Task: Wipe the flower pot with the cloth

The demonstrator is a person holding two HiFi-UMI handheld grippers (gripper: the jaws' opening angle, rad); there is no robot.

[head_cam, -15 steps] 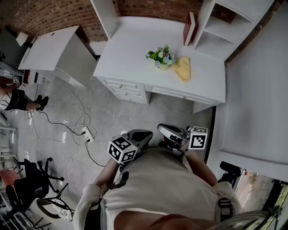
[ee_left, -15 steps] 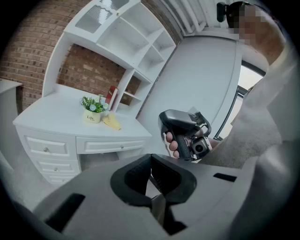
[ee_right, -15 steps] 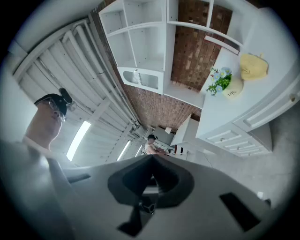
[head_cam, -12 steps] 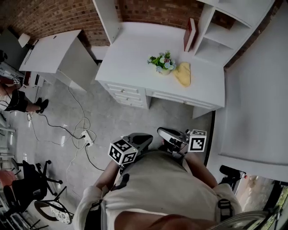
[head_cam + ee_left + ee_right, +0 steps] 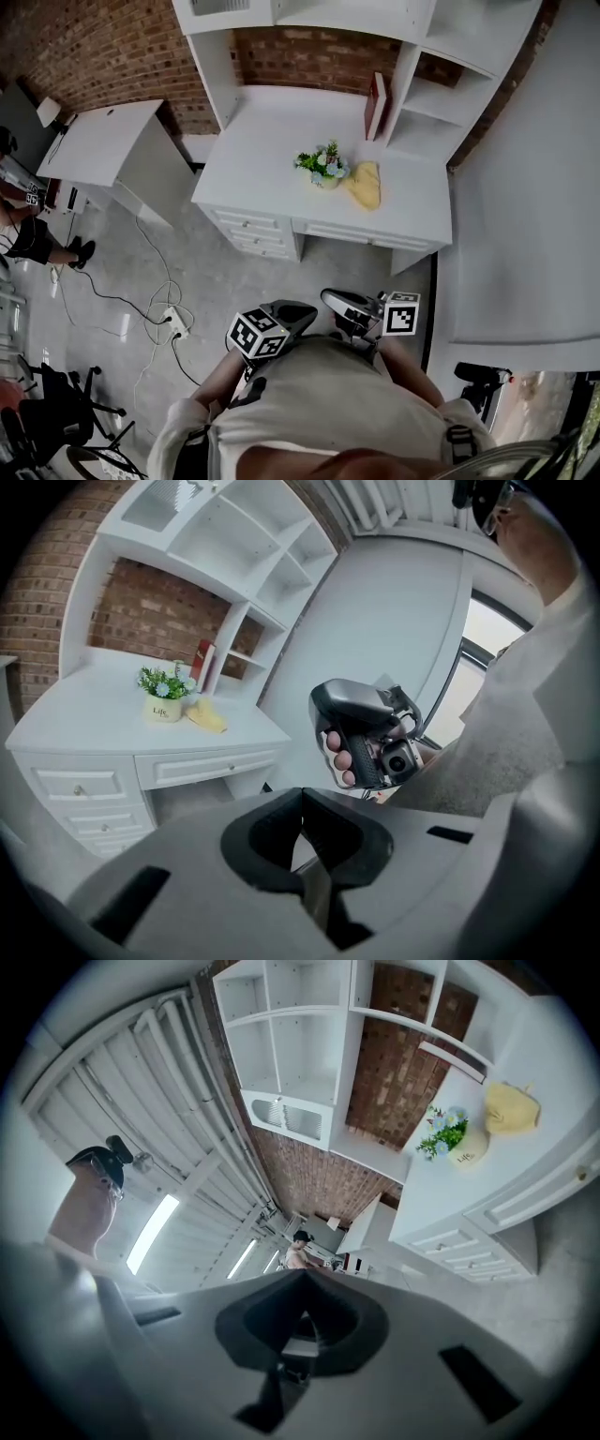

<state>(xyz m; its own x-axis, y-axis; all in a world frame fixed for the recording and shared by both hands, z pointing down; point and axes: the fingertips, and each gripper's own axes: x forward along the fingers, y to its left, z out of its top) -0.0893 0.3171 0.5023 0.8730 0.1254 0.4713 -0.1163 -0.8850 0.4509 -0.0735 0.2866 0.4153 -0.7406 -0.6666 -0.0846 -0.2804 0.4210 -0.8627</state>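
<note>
A small white flower pot [image 5: 323,180] with green leaves and pale blooms stands on the white desk [image 5: 272,159]. A yellow cloth [image 5: 366,186] lies crumpled just to its right. Both grippers are held close to the person's chest, far from the desk. The left gripper [image 5: 292,311] is shut with nothing in it, jaws meeting in its own view [image 5: 302,794]; pot [image 5: 162,708] and cloth [image 5: 208,716] show far off. The right gripper [image 5: 349,305] is shut and empty too [image 5: 306,1274], level, with pot [image 5: 466,1152] and cloth [image 5: 512,1108] at upper right.
The desk has drawers [image 5: 253,234] and a white shelf unit [image 5: 422,103] with a red book [image 5: 376,94]. A second white table [image 5: 94,141] stands left. Cables and a power strip [image 5: 173,321] lie on the grey floor. A person [image 5: 28,234] is at the left edge.
The desk with pot and cloth has slid lower in the head view and looks smaller, with more of the shelf above showing. Both grippers stay shut near the chest.
</note>
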